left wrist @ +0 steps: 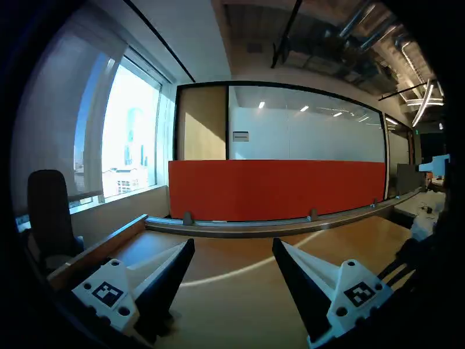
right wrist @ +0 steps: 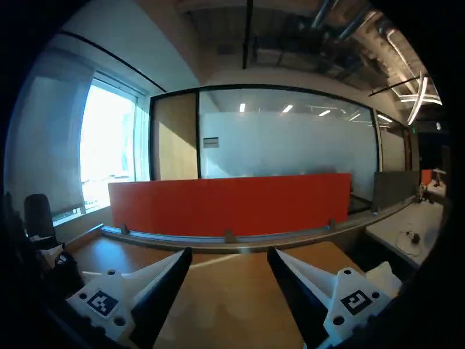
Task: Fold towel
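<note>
Poised over wooden desk (left wrist: pixel 244 302) with left gripper (left wrist: pixel 233 243) and right gripper (right wrist: pixel 229 250) spread empty, seemingly pre-grasp; next, reaching down for a towel edge.

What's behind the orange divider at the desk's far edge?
A glass wall and a wooden panel rise behind the orange divider. Anything lower is hidden by it.

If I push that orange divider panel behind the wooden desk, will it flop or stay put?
Probably stays put: the orange divider panel stands flat and upright, so likely stiff. Small grey brackets seem to clamp its base to the rail behind the wooden desk, so tipping looks unlikely.
</note>
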A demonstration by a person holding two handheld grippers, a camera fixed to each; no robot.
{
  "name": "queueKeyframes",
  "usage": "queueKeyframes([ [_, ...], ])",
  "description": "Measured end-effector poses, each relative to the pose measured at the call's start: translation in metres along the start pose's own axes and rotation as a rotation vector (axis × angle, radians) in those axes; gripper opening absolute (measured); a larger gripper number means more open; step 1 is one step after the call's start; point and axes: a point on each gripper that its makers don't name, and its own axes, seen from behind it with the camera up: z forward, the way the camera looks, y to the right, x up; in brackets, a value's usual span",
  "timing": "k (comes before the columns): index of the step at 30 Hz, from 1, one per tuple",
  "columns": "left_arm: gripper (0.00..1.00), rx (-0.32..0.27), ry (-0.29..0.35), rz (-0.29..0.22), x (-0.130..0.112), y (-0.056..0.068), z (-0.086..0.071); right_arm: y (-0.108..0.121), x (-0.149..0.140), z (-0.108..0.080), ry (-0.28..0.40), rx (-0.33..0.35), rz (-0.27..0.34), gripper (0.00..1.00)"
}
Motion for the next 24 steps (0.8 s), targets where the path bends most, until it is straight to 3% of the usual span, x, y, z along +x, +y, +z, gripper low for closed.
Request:
queueKeyframes([
  [12,1.0,-0.014,0.034,-0.018,-0.05,-0.01,-0.005,-0.017,-0.023,0.0,0.022,-0.003,0.025,1.0],
  [24,1.0,-0.01,0.046,-0.032,-0.097,-0.016,-0.004,-0.035,-0.052,0.006,0.024,0.023,0.002,1.0],
])
